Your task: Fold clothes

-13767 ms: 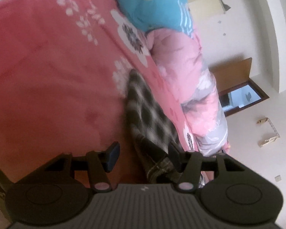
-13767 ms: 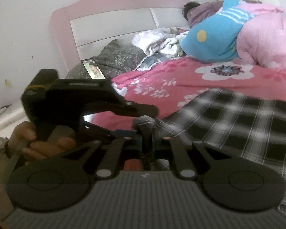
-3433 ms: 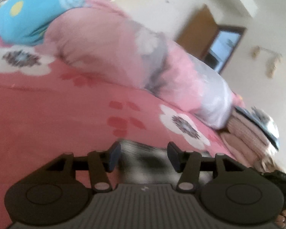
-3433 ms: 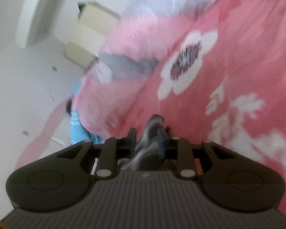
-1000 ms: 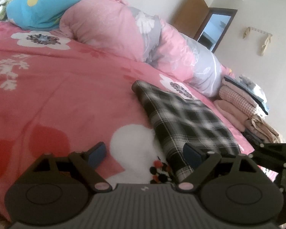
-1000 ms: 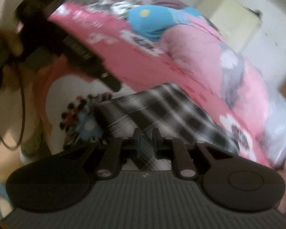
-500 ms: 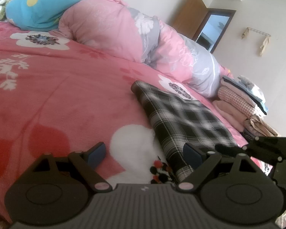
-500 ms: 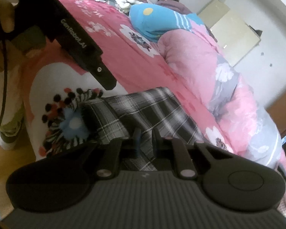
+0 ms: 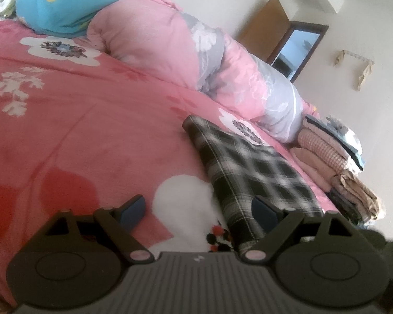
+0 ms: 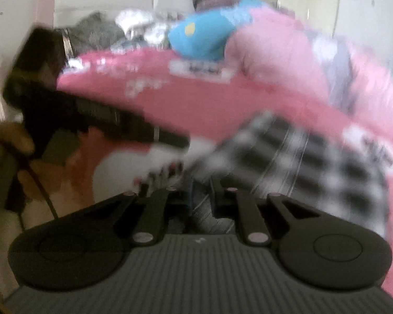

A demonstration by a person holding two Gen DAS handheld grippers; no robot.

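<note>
One folded plaid garment (image 9: 251,175) lies flat on the pink floral bedspread (image 9: 97,120), a long strip running from the bed's near edge toward the rolled pink-and-grey duvet (image 9: 196,60). Left gripper (image 9: 199,209) hovers at the garment's near end, jaws spread wide: right fingertip sits over the plaid edge, left fingertip over bare bedspread, nothing pinched. Right gripper (image 10: 200,196) is at the near end too; view is motion-blurred, jaws nearly pressed together with a fold of grey-checked cloth between them, so it pinches the garment (image 10: 301,151) there. Left gripper body shows in the right wrist view as a dark bar (image 10: 97,120) left of the garment. Left of the garment: wide bare bedspread. Beyond its far end: the duvet, close. Right of the garment: a stack of folded clothes (image 9: 332,157) near the bed edge. Blue pillow (image 9: 65,2) well apart, past the duvet.
</note>
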